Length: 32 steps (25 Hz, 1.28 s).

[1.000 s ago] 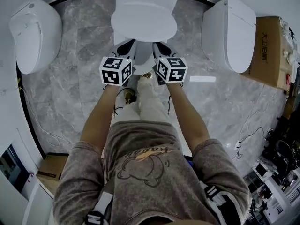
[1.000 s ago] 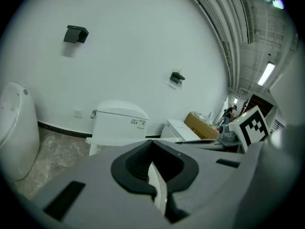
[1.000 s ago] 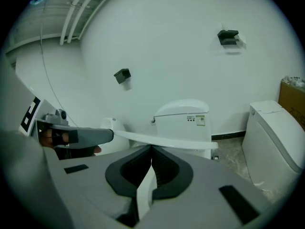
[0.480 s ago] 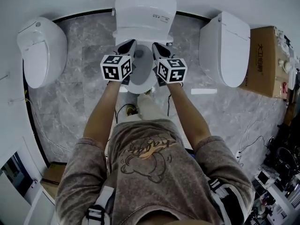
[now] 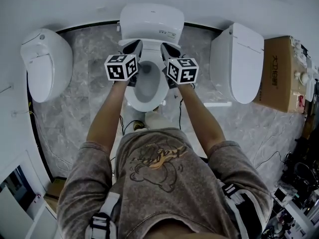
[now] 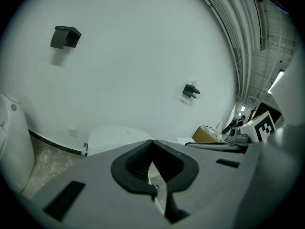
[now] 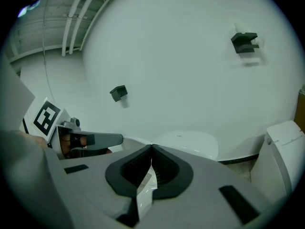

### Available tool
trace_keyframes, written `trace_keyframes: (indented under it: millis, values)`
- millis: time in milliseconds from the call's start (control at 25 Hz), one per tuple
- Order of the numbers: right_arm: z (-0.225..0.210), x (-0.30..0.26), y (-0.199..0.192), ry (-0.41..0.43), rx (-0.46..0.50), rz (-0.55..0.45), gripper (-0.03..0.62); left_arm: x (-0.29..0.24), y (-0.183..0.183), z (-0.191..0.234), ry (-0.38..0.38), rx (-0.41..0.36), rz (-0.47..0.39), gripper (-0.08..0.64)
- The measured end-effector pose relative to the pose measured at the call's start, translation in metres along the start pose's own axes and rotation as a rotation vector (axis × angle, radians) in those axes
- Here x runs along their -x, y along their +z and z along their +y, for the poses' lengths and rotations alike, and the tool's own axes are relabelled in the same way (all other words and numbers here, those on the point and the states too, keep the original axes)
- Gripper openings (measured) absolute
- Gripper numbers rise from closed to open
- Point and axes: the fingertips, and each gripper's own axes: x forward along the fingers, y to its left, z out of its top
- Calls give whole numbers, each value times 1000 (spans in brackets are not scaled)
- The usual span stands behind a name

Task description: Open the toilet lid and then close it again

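Task object: the toilet lid [image 5: 152, 20] of the middle toilet stands raised, leaning back toward the white wall [image 6: 143, 56]. Its flat face is turned to the person.
Bowl: the seat and open bowl [image 5: 147, 86] are exposed below the lid, between the person's two forearms.
Left tongs: the left tongs [image 5: 133, 48] are closed, tips meeting, with nothing between them. The left gripper view shows only a sliver of white porcelain through the gap behind the tips.
Right tongs: the right tongs [image 5: 167, 49] are likewise closed and empty.
Position of tongs: both are held out side by side above the bowl. Each points at a lower corner of the raised lid, left at the left corner and right at the right. Whether the tips touch the lid cannot be told.
Neighbouring fixtures: a rounded toilet [image 5: 46, 63] stands to the left with its lid down, and a squarer one [image 5: 239, 59] to the right, also shut. Both are well apart from the middle unit.
Floor: grey marbled tile floor [image 5: 94, 63].
Other items: a cardboard box [image 5: 279, 73] sits just beyond the right-hand toilet.
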Motion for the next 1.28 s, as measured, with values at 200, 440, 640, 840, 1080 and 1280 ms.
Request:
trace_keyframes:
  millis: [200, 440, 640, 840, 1080, 1280]
  values:
    - [-20, -14, 22, -1, -2, -11, 26, -26, 19, 9, 16, 16, -16, 9]
    - [-32, -23, 31, -7, 6, -18, 26, -46, 32, 18, 17, 8, -26, 9]
    - [-36, -22, 41, -15, 21, -51, 26, -47, 43, 20, -4, -36, -39, 9]
    - [-43, -14, 50, -32, 38, -90, 26, -31, 52, 28, 24, -43, -92, 12]
    - [-38, -3, 60, -41, 43, -147, 34, -22, 58, 23, 18, -114, -88, 183]
    - [-36, -10, 57, -5, 53, -118, 260, -28, 66, 15, -4, -192, -114, 256]
